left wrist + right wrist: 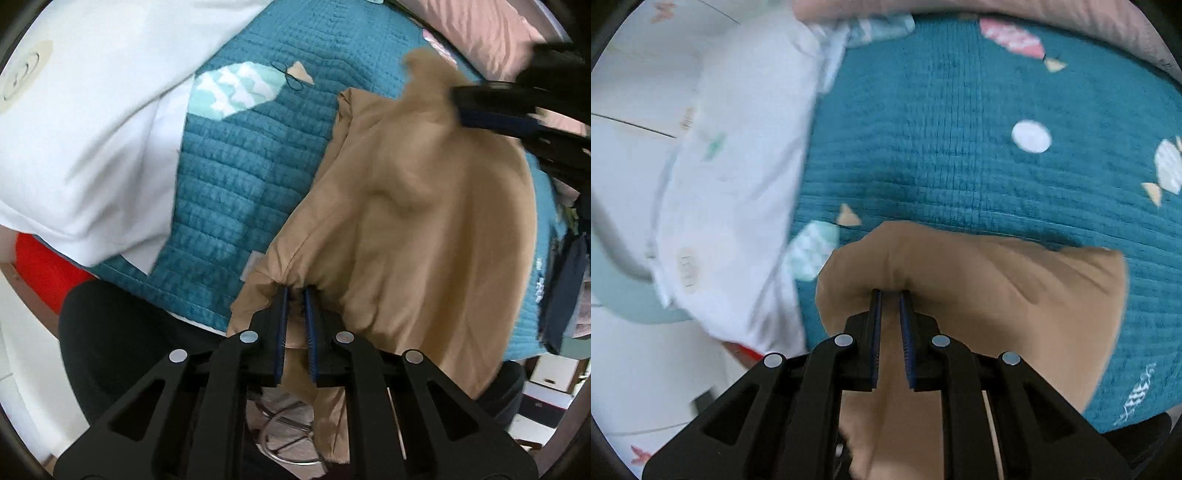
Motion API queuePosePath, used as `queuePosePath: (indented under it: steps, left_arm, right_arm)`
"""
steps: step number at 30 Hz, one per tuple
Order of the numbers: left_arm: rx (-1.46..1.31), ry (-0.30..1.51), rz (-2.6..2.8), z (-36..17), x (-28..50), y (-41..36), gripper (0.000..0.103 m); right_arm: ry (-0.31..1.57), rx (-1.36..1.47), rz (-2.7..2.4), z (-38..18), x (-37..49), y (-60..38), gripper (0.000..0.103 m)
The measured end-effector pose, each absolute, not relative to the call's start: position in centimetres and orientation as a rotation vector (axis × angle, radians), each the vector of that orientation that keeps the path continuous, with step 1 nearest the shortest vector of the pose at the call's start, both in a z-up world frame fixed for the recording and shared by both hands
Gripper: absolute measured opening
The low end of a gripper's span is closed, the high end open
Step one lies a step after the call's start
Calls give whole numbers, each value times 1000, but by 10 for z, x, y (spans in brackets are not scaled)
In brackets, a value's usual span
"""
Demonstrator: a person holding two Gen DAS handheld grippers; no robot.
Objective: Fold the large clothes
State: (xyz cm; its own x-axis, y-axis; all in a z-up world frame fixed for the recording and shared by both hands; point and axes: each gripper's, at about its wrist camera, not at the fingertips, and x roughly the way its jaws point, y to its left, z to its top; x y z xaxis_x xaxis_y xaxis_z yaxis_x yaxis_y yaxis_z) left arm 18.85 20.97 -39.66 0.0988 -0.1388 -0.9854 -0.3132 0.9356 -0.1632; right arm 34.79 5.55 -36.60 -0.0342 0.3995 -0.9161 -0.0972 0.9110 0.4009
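Underneath everything lies a bed covered by a teal quilted bedspread (236, 177) carrying pale appliqué patches. A white sheet (85, 140) covers the bedspread's left portion in both wrist views, and a pink fabric (491, 33) borders its far edge. At the right margin of the left wrist view, dark clothing (561, 288) hangs beside the bed.

The tan garment (417, 229) is spread over the near part of the bedspread, with its lower edge hanging off the near side of the bed. The left hand-held gripper (295, 291) is clenched on a gathered fold at the garment's near edge; cloth bunches between the blue pads and drapes below them. The right hand-held gripper (890, 293) is likewise clamped on a puckered fold of the same garment (997, 288), and cloth fills the gap between its fingers.

In the left wrist view, the right hand-held gripper (480, 110) appears at upper right, blurred, meeting the garment's far raised corner. Both hand-held grippers point forward across the bed, with the fabric stretched between them.
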Motion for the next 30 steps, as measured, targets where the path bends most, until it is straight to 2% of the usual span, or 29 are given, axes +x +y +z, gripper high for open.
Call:
queuePosePath:
  steps: [2, 7, 13, 14, 16, 20, 30]
  left_arm:
    - [-342, 1474, 159, -400, 191, 209, 9]
    - [-333, 1480, 168, -404, 195, 208, 9]
    - [-429, 1500, 150, -396, 194, 223, 10]
    - [-454, 1502, 154, -393, 194, 226, 10]
    - [-489, 1493, 163, -384, 194, 232, 10]
    - [-443, 1450, 184, -361, 191, 232, 10]
    - [-372, 1347, 71, -302, 200, 190, 10]
  right_arm:
    - [1580, 243, 377, -388, 355, 64, 7]
    - [1579, 264, 364, -405, 358, 61, 6]
    - [1538, 304, 444, -359, 347, 43, 6]
    - [1523, 316, 446, -350, 344, 36, 11]
    - [1486, 346, 451, -334, 337, 18, 12]
    - [1424, 344, 419, -314, 326, -12, 12]
    - [1491, 381, 339, -333, 274, -69, 12]
